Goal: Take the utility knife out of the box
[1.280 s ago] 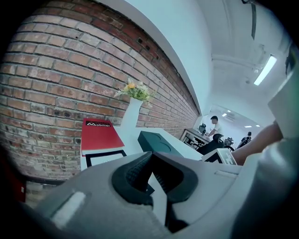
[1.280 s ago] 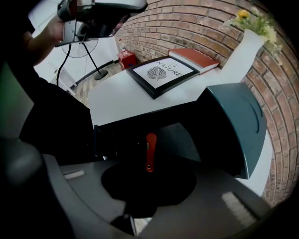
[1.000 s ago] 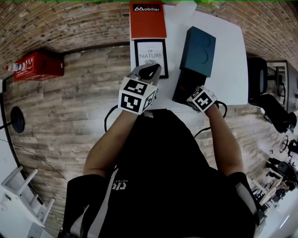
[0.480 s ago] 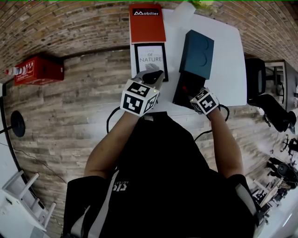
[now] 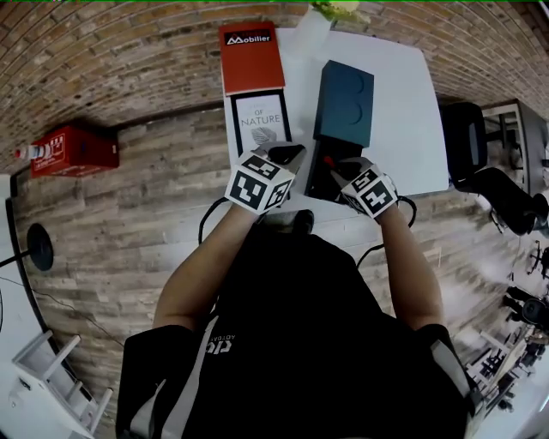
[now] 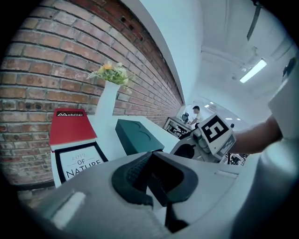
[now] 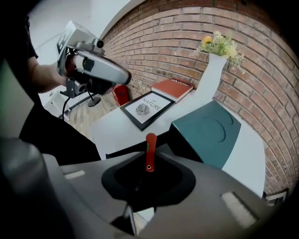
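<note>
A slim red utility knife (image 7: 150, 151) stands upright between the jaws of my right gripper (image 7: 149, 162), which is shut on it. It hangs just above the open black box (image 5: 324, 177) on the white table. The box's dark teal lid (image 5: 345, 103) is slid back beyond it, also seen as the teal lid (image 7: 210, 130). In the head view the right gripper (image 5: 336, 168) is over the box's near end. My left gripper (image 5: 288, 154) is beside the box on its left, its pads (image 6: 135, 169) closed together with nothing between them.
On the white table (image 5: 403, 94), left of the box, lie a framed print (image 5: 260, 120) and a red book (image 5: 250, 56). A white vase with flowers (image 5: 313, 26) stands at the back. A red crate (image 5: 77, 147) sits on the floor; a black chair (image 5: 467, 137) is at the right.
The right gripper has risen from the box with the red knife in its jaws. The left gripper has moved right, closer to the box.
</note>
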Demonstrator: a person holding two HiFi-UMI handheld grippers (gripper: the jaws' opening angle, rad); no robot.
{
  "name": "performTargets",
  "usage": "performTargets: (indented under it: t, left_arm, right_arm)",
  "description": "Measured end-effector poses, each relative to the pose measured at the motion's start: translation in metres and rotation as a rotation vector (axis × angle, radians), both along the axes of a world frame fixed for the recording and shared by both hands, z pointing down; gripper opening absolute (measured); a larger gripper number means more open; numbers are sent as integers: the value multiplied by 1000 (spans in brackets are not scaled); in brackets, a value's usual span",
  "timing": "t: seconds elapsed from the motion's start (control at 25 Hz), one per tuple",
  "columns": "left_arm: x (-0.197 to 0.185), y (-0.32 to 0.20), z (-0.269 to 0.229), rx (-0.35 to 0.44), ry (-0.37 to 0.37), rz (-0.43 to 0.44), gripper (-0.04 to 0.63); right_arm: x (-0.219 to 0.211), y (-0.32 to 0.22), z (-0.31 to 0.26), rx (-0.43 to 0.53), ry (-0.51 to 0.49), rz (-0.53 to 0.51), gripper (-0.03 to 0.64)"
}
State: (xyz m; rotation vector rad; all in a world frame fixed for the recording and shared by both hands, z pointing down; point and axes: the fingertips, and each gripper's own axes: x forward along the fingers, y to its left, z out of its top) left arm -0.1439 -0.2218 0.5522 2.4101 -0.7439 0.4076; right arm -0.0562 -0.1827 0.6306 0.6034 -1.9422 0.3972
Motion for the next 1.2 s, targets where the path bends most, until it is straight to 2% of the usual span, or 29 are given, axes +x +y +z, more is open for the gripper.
performTargets:
  t: [0.44,0.76,0.88,1.0,1.04,1.08,1.2]
  left_arm:
    - [66,-8,-22,-52,68,37,69]
    - [106,-4,-42,-53,88,71,69]
    - [116,-4,-47,-50,85,73,41]
    - [120,-4,-54,-43,96,67,25]
    - [121,-4,-57,-39,97,58,17]
    - [121,-5,-59,-35,99,44,17]
    - [119,-11,-68,-37,131,-18,17]
  right_arm:
    - [7,-12,-70,153,-189,-54,58]
    - [21,-11,-99,229,-252,-100,58]
    - [27,-11,-105,251,-269,-102,58]
    - [32,-14,-109,289,-281,-98,61]
    - [34,-16,-110,309,-275,-95,29]
    - [36,-17,-110,327,-265,-91,31]
    - [37,-18,-108,355,-256,-71,99]
